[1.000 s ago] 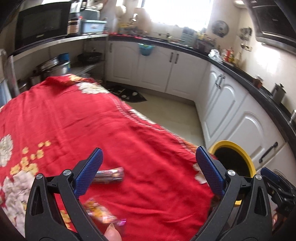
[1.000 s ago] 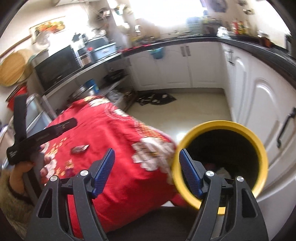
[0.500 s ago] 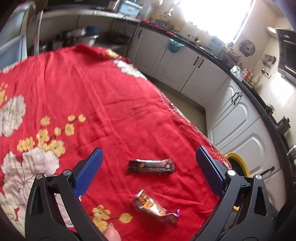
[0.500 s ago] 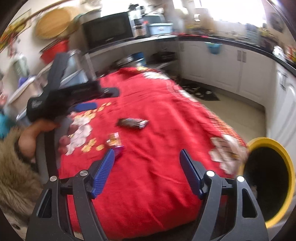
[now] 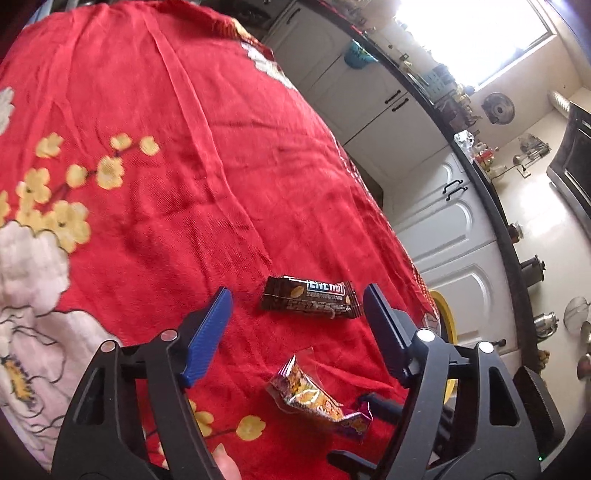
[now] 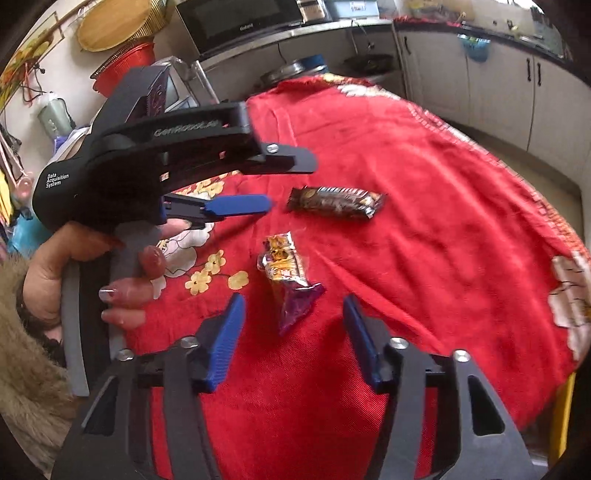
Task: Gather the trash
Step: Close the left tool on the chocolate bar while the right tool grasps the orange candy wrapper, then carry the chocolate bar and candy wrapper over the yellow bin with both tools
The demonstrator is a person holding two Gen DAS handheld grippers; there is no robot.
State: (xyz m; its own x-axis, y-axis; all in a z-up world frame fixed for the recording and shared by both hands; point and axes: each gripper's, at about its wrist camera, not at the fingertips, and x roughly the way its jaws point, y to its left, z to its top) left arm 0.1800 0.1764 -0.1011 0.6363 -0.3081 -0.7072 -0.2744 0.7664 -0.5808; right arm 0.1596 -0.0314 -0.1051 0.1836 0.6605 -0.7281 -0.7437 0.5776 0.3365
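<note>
A dark brown snack-bar wrapper (image 5: 309,303) lies on the red flowered tablecloth (image 5: 166,177). My left gripper (image 5: 297,300) is open and empty, its jaws either side of that wrapper, just above it. A crumpled clear and purple candy wrapper (image 5: 317,400) lies nearer to me. In the right wrist view my right gripper (image 6: 292,309) is open and empty, with the candy wrapper (image 6: 288,275) just ahead between its jaws. The brown wrapper (image 6: 334,202) lies beyond, next to the left gripper (image 6: 280,181).
A yellow-rimmed bin (image 5: 445,334) stands off the table's right edge, also seen in the right wrist view (image 6: 561,417). White cabinets (image 5: 443,236) and a dark counter run behind. A microwave (image 6: 240,22) sits on a shelf past the table.
Both grippers have swung from the bin side to over the table and moved down close to the two wrappers. Both stay open.
</note>
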